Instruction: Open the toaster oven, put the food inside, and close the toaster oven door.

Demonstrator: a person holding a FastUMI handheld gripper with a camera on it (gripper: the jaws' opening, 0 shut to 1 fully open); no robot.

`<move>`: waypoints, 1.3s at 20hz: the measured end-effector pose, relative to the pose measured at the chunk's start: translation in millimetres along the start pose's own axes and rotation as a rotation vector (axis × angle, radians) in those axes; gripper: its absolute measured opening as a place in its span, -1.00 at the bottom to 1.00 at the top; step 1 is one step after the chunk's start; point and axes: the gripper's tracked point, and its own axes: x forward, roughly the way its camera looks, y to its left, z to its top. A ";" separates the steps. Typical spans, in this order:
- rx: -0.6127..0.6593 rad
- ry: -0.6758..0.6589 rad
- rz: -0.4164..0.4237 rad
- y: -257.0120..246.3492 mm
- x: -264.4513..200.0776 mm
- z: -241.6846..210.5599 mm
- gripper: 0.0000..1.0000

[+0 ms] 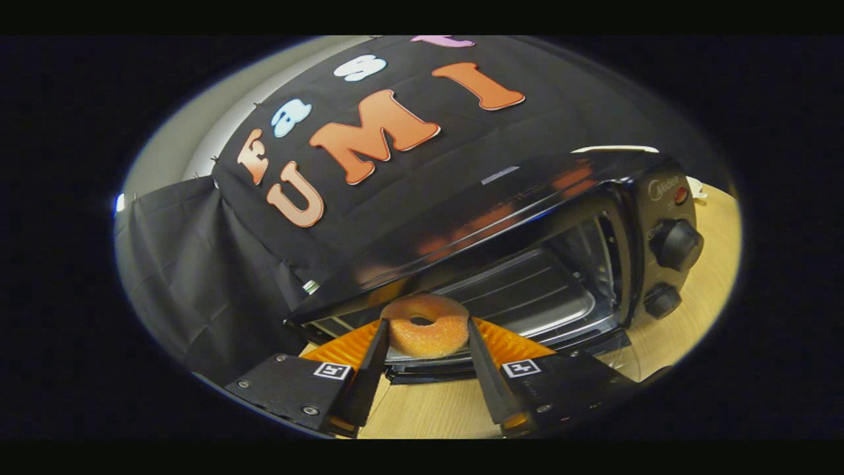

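So, going left to right: the booth's black cloth wall (198, 264) is draped off to the left, and the wooden tabletop (428, 409) is seen under everything. Then comes the gripper (425, 343), whose two fingers are closed in on a sugar-coated donut (427, 326), one pressed against each side, so the donut is held firmly between the tips and lifted clear of the table. The donut is parked right at the mouth of the black toaster oven (527, 264), whose door is already dropped open, with the glass door panel (620, 363) lying low just below and beyond the fingers. Inside, a metal baking tray (527, 297) is visible, so the food isn't in yet, though it looks close. Further right, the control panel is found with a small red light (681, 195), a big upper knob (678, 245) and a smaller lower knob (663, 300). What could go wrong from here, as a guess: the opening looks low, so the donut or the fingers could get clipped on the top edge of the cavity if it's brought in too high, and the open door could get bumped if it's brought in too low. The donut could also be squashed or dropped short of the tray if it's released early, leaving it sitting on the door.
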 end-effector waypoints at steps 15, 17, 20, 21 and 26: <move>-0.247 -0.055 -0.130 -14.5 0.6 3.1 0.68; -0.301 -0.049 -0.136 -12.6 -18.6 0.1 0.70; -0.354 -0.063 -0.107 -2.1 -54.8 -4.2 0.69; -0.359 -0.060 -0.086 2.6 -65.5 -7.9 0.70; -0.316 0.024 -0.035 9.0 -109.2 -40.2 0.73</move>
